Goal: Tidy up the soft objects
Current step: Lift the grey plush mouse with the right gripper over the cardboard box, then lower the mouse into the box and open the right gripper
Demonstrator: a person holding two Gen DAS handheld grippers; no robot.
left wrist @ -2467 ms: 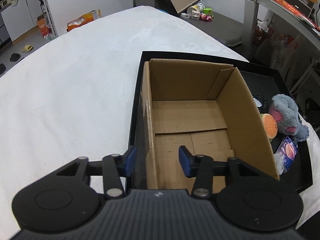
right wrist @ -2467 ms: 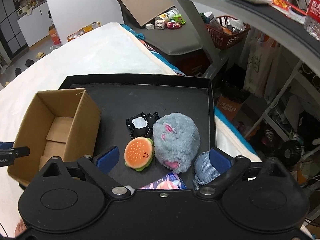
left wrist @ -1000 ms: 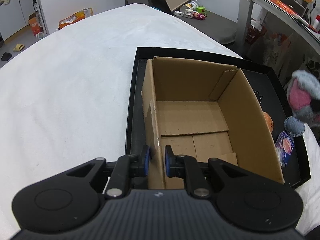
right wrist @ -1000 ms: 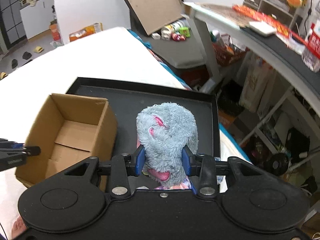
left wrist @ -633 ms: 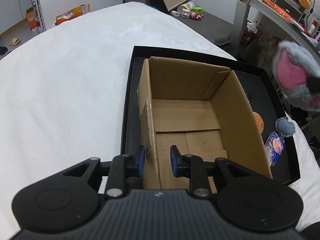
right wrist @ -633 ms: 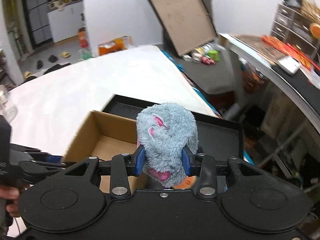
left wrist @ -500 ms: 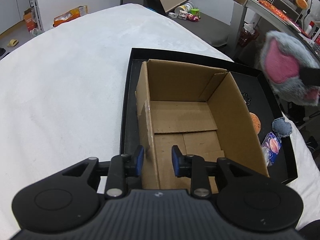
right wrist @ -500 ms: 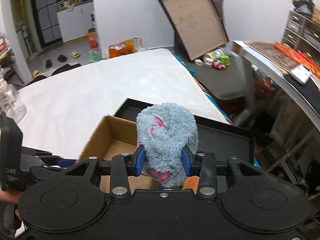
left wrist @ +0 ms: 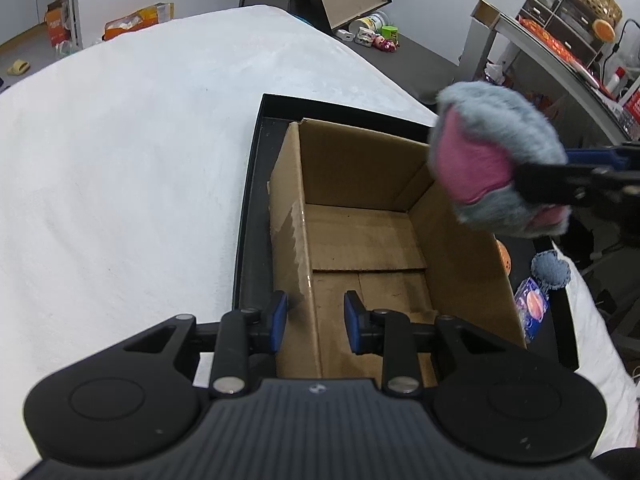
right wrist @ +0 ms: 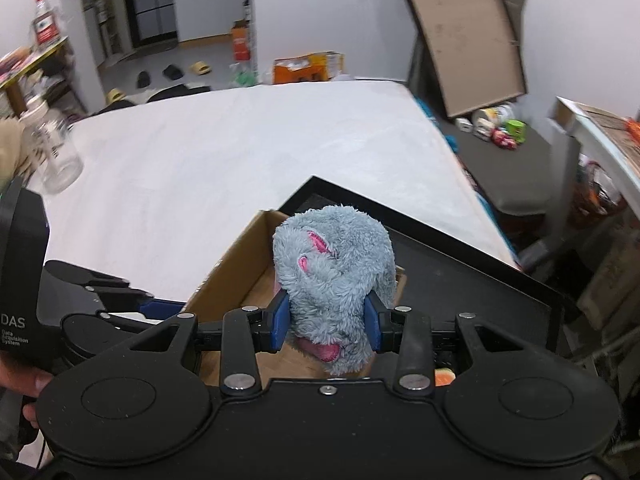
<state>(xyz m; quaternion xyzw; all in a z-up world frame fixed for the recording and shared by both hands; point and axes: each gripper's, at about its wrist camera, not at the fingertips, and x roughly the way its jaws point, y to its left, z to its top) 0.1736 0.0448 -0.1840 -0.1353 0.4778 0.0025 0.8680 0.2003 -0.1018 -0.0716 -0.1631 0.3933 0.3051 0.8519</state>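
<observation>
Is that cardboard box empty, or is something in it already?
Empty: the cardboard box shows only its bare floor flaps. The grey plush toy hangs above it in the right gripper.

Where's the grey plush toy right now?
The grey plush toy is clamped in the right gripper, held in the air over the far right corner of the cardboard box that stands on the black tray.

1. A white-covered bed (left wrist: 120, 168) fills the left and centre of the left wrist frame.
2. A black tray (left wrist: 248, 216) lies on it, centre-right.
3. A clear bottle (right wrist: 56, 152) stands at its left edge.
</observation>
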